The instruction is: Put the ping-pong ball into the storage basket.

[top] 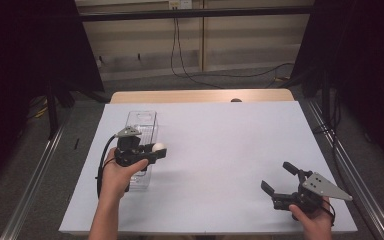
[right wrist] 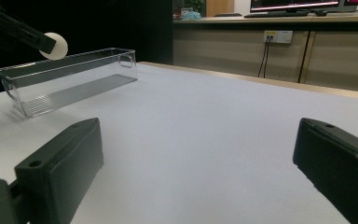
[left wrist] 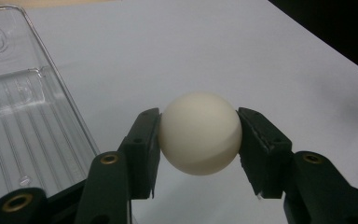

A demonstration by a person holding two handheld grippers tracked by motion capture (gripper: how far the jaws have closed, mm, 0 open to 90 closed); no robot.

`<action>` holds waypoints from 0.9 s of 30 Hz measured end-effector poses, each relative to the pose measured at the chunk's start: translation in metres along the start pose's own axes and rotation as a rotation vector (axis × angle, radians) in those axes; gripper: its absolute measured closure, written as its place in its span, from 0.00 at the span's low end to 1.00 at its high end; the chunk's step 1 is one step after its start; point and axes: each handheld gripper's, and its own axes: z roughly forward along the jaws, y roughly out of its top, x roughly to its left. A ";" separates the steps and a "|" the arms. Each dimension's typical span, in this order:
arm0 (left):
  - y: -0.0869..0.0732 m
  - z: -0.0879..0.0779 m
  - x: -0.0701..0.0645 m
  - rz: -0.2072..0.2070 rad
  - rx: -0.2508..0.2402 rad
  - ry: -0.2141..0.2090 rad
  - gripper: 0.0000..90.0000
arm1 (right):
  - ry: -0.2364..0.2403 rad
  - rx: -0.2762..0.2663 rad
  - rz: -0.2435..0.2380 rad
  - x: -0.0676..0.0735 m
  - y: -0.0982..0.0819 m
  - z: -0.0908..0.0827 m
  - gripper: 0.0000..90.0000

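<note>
Two black jaws sit right up close in the left gripper view, and they squeeze a white ball (left wrist: 200, 133) from both sides. My left gripper (left wrist: 200, 140) is holding that ball, one pad on each side of it. At about 9 o'clock from the ball I see a clear box (left wrist: 23, 121) with lines on its floor, lying on the white table (left wrist: 270, 60). From this view I cannot tell how high the ball is.

From the high view I see more. My left hand (top: 117, 172) holds the left gripper (top: 156, 150) at about 8 o'clock on the table. The ball (top: 158, 147) pokes out just past the right side of the box (top: 142, 125). The box is long and thin and points toward 12 o'clock. My right gripper (top: 279, 179) is down at about 4 o'clock, well apart from the box, and its jaws are spread wide with nothing between them.

From the right gripper view I look low across the table (right wrist: 205, 121). Its two jaws stand far apart at the bottom. The box (right wrist: 70, 79) is at about 10 o'clock. This side look shows the ball (right wrist: 56, 45) up in the air, above the box's top edge, at the tip of the left gripper (right wrist: 51, 45). Far back I see a desk with screens (right wrist: 298, 5) on it.
</note>
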 end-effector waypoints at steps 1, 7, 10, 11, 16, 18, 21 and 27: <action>0.000 0.000 0.000 -0.001 -0.001 0.002 0.57 | -0.004 0.000 -0.002 0.000 0.000 0.000 0.01; 0.000 -0.001 0.000 -0.003 -0.005 0.006 0.57 | -0.001 0.001 0.000 0.000 0.000 0.000 0.01; 0.000 -0.002 0.001 -0.001 -0.003 0.007 0.57 | 0.006 0.007 -0.008 0.000 0.000 0.000 0.01; 0.000 -0.002 0.002 0.000 -0.005 0.004 0.57 | 0.006 0.006 -0.009 0.000 0.000 0.000 0.01; 0.000 -0.003 0.003 -0.006 -0.011 0.015 0.57 | -0.002 0.000 -0.001 0.000 0.000 0.000 0.01; 0.000 -0.004 0.004 -0.001 -0.006 0.018 0.57 | -0.002 0.001 -0.002 0.000 0.000 0.000 0.01; 0.000 -0.005 0.004 -0.007 -0.011 0.022 0.57 | 0.000 -0.001 -0.002 0.000 0.000 0.000 0.01; 0.000 -0.005 0.005 -0.010 -0.011 0.025 0.57 | 0.002 0.002 -0.006 0.000 0.000 -0.001 0.01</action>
